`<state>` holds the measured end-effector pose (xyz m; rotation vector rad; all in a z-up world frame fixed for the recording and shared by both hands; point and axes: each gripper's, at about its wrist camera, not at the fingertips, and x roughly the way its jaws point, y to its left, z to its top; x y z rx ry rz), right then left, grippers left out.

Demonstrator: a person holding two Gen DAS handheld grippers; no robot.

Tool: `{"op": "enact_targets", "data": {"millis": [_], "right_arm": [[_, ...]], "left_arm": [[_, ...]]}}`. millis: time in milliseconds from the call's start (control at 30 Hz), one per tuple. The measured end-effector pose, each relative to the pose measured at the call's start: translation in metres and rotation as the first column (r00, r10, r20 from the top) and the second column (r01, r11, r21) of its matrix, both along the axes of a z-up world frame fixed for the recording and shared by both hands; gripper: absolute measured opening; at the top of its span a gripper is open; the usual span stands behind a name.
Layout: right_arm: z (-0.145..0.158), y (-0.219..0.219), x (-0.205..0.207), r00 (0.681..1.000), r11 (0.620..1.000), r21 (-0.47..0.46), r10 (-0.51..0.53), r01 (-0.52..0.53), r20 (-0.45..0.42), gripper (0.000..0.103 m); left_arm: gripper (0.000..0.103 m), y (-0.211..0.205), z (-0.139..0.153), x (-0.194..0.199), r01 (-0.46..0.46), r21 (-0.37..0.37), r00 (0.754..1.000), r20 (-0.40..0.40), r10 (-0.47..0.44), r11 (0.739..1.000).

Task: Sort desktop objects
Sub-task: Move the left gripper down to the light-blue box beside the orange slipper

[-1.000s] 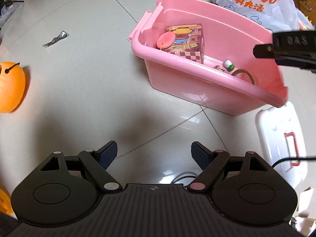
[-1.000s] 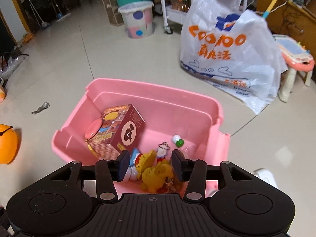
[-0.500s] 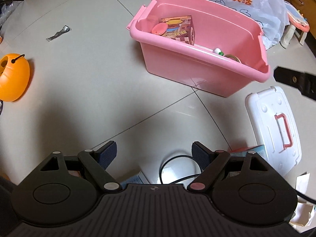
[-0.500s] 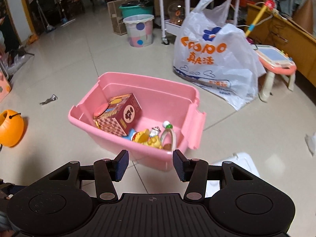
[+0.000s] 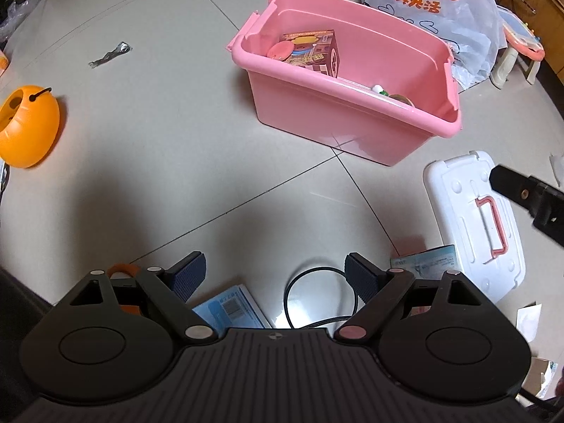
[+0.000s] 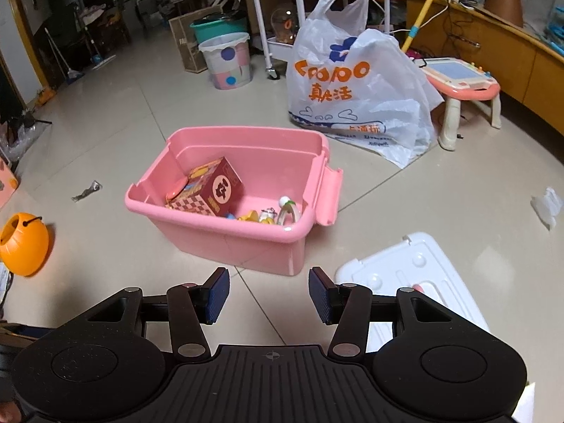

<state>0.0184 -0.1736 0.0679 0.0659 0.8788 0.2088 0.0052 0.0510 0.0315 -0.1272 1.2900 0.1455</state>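
Note:
A pink storage bin [image 5: 352,130] [image 6: 229,243] stands open on the tiled floor. Inside it lie a red patterned box [image 5: 310,53] [image 6: 211,190] and several small toys [image 6: 261,215]. Its white lid [image 5: 472,211] [image 6: 405,264] lies flat to the right. My left gripper [image 5: 275,269] is open and empty, pointing steeply down over a blue booklet [image 5: 229,305] and a black cable loop [image 5: 287,296]. My right gripper [image 6: 269,283] is open and empty, short of the bin's near wall. One of its black fingers [image 5: 511,183] juts in above the lid.
An orange pumpkin bucket [image 5: 28,125] [image 6: 23,245] lies at the left, a crumpled wrapper [image 5: 109,54] beyond it. A white shopping bag [image 6: 352,88] and a small drawing table [image 6: 461,77] stand behind the bin. A blue packet [image 5: 430,259] rests beside the lid.
Both grippers drew back from the bin and rose a little. The right one was over the toys inside and now hangs in front of the bin. The booklet and cable came into the left view.

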Motion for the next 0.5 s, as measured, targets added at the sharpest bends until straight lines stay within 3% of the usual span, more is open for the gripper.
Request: {"op": "enact_targets", "data": {"millis": [233,500], "right_arm": [[-0.007,0.006,-0.009,1.0,1.0,-0.006,0.02,-0.02,-0.018,0.047],[-0.024,0.015,-0.019,0.997,0.999,-0.01,0.042,-0.043,-0.065,0.049]], "left_arm": [[0.088,0.006,0.003,-0.006,-0.05,-0.013,0.999,-0.008,0.05,0.999],[0.088,0.01,-0.001,-0.011,-0.054,0.027,0.998,-0.008,0.055,0.998]]}}
